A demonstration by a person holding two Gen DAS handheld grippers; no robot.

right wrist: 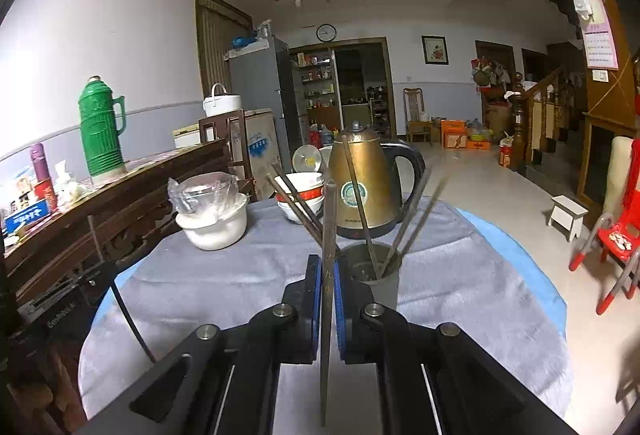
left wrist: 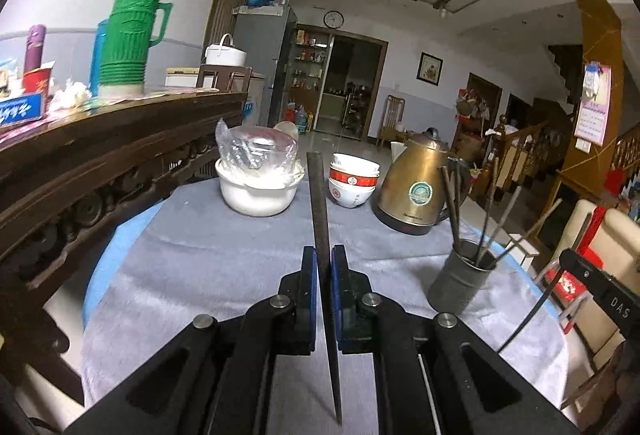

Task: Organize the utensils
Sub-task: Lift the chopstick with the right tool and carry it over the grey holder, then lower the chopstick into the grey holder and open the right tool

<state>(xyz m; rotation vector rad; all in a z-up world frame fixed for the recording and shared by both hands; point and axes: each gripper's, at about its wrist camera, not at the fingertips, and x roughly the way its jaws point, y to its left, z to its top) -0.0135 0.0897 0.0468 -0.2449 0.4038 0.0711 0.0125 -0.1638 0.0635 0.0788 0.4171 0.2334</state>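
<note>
Both the left tongs (left wrist: 323, 255) and the right tongs (right wrist: 327, 263) are clamped shut, pointing slightly downward.

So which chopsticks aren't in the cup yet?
Two: the dark chopstick pinched in the left tongs, and the lettered chopstick in the right tongs. The others stand in the metal cup.

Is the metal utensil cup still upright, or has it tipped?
Upright. The metal cup stands on its base on the grey cloth, mouth up, with several chopsticks leaning inside it.
</note>
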